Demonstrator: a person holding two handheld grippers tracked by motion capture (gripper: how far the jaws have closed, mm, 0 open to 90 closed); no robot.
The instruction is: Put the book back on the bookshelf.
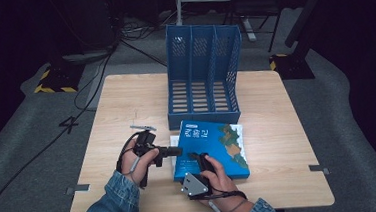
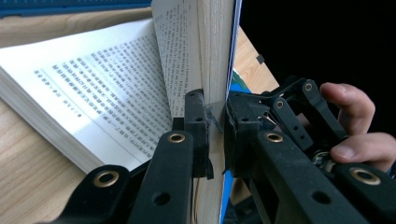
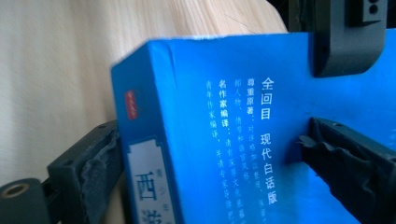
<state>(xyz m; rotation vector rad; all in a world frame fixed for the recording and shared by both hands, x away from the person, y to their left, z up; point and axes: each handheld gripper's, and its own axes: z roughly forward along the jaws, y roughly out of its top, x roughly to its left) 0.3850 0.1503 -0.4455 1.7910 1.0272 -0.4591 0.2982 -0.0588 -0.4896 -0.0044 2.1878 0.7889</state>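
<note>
Book (image 1: 210, 149) in front of the blue file rack (image 1: 203, 75).
Your left gripper (image 1: 171, 151) clamps its lifted cover and pages; your right gripper (image 1: 198, 158) straddles the spine, pads touching.

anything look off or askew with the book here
Yes: the thick blue paperback book lies partly open on the wooden table. The left hand-held gripper pinches a sheaf of its pages upright, away from the lower pages, which lie flat. No damage shows.

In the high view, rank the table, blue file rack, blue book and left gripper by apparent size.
1. Wooden table
2. Blue file rack
3. Blue book
4. Left gripper, clamped on the book's edge
</note>
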